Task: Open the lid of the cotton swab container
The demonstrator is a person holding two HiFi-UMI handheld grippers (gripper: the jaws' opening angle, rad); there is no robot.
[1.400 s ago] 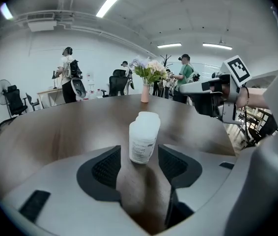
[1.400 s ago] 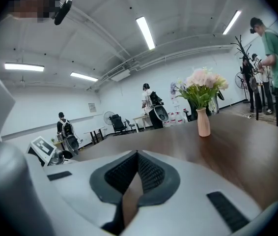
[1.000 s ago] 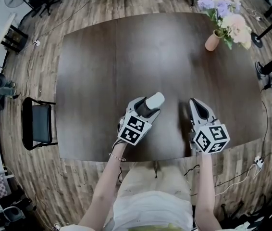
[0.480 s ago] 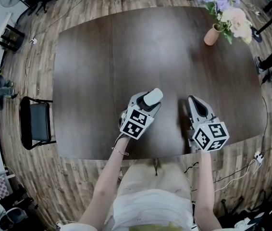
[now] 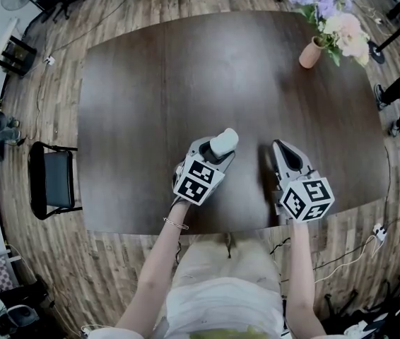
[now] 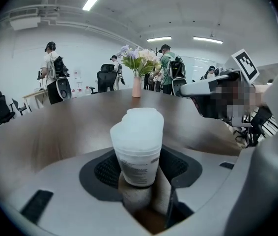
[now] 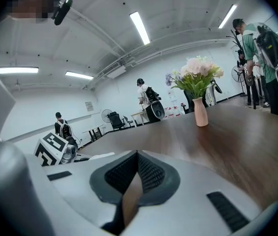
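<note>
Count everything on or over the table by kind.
swab container: 1
vase of flowers: 1
hand-held gripper: 2 (left, jaws have just been closing, swab container between them; right, shut, empty)
total: 4

The cotton swab container (image 6: 138, 146) is frosted, translucent white plastic with a printed label. The bench (image 5: 165, 83) is dark, smooth wood with a soft sheen. The left tongs (image 5: 221, 147) and right tongs (image 5: 278, 149) have matt grey plastic shells and black, finely ribbed pads (image 7: 151, 173).
</note>
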